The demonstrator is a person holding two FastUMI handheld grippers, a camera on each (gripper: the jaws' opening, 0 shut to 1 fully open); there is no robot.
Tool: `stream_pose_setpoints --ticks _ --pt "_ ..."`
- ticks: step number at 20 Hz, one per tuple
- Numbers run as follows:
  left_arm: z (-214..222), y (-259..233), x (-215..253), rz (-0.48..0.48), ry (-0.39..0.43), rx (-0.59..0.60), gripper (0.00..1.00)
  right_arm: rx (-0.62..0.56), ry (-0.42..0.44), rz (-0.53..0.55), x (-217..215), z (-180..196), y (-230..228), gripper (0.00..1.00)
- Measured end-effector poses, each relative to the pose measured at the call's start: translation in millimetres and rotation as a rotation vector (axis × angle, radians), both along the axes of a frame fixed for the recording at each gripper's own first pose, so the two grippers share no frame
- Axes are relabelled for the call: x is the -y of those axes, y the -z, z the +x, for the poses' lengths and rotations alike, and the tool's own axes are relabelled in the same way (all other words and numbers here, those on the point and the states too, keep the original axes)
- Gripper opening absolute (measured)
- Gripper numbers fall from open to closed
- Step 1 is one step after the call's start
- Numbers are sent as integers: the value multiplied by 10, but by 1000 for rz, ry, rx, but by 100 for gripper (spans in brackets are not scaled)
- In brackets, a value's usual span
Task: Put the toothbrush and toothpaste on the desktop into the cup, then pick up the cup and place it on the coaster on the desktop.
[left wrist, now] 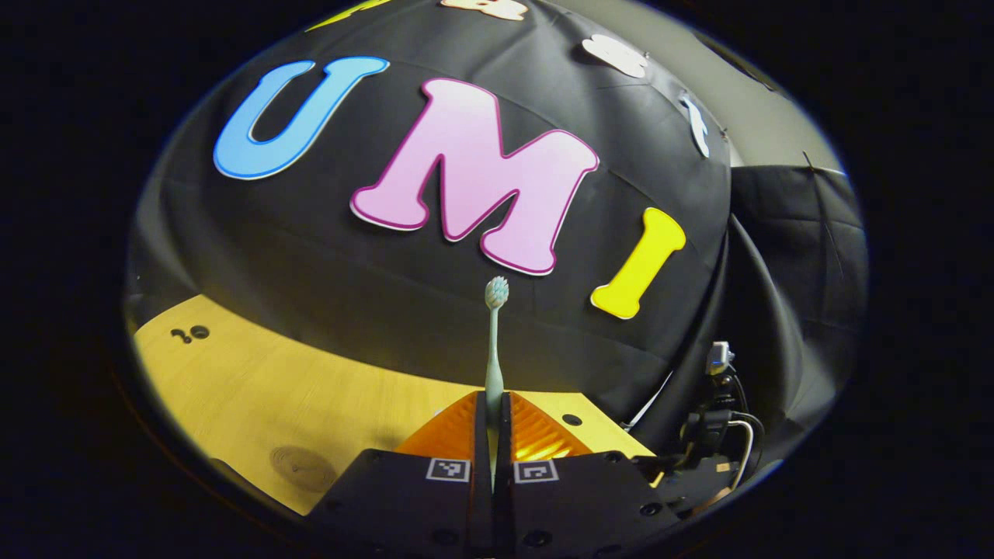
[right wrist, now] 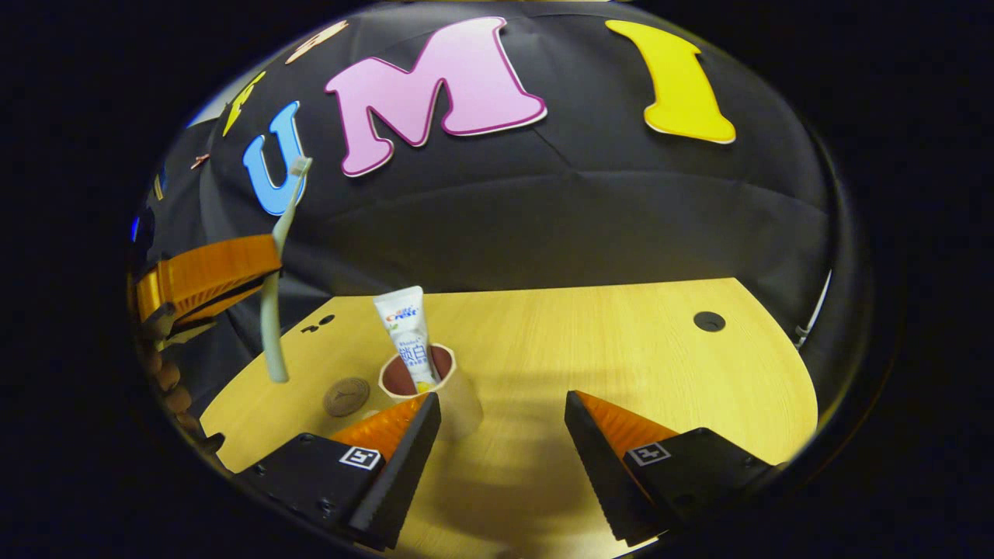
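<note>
My left gripper (left wrist: 494,419) is shut on a pale green toothbrush (left wrist: 494,349) that stands upright, bristles up, above the wooden desktop (left wrist: 256,380). In the right gripper view the same toothbrush (right wrist: 273,310) hangs at the left, held by the left gripper (right wrist: 260,272) up off the desk. A white toothpaste tube (right wrist: 410,338) stands in the pale cup (right wrist: 458,404). The cup sits on the desktop (right wrist: 621,349), just beyond the left fingertip of my open right gripper (right wrist: 503,411). A round brown coaster (right wrist: 346,396) lies to the left of the cup, and also appears as the coaster (left wrist: 303,466) in the left gripper view.
Round holes mark the desktop (right wrist: 709,321). A device with cables (left wrist: 718,419) stands off the desk's right end in the left gripper view. A person's fingers (right wrist: 167,380) hold the left gripper at the left edge. The black cloth wall backs the desk.
</note>
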State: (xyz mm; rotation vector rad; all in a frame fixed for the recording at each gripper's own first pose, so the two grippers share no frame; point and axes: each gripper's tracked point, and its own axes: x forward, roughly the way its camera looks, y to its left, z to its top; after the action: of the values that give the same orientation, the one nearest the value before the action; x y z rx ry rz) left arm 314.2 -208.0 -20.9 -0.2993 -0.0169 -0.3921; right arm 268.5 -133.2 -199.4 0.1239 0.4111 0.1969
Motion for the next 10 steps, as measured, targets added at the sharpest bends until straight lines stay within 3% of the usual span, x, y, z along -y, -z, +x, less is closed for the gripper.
stream_pose_setpoints --ticks 6,10 --pt "529 326 333 69 28 79 6 -26 26 -29 160 -55 249 98" --pt "674 595 392 98 -3 92 8 -22 18 -42 123 -121 319 98"
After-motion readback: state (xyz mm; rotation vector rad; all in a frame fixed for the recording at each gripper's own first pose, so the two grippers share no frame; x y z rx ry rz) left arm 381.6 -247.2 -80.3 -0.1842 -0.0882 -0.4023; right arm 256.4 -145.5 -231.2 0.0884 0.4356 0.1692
